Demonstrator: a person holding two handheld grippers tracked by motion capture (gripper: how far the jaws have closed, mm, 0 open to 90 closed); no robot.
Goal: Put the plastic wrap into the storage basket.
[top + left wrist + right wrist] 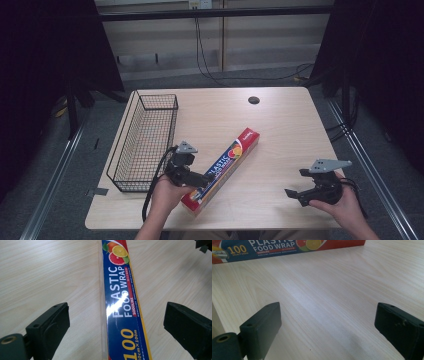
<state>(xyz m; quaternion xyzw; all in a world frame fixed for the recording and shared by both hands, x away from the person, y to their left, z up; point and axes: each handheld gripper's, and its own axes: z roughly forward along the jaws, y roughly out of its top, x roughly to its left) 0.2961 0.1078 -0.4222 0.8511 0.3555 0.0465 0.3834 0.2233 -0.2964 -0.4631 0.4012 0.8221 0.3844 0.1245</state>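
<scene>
Left gripper [115, 327] straddled the plastic wrap box [222, 169], jaws wide, not yet touching.
The box lay diagonally at the table's [280, 115] near centre, likely light, stiff, glossy; best pinched across its narrow sides. Wire basket [145, 142] stood left; right gripper [295, 194] gaped empty, well apart.

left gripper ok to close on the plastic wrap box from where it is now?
Probably yes. The left gripper is open, jaws either side of the plastic food wrap box with table showing in both gaps. Nothing sits between them. The wire basket is off to its side.
</scene>
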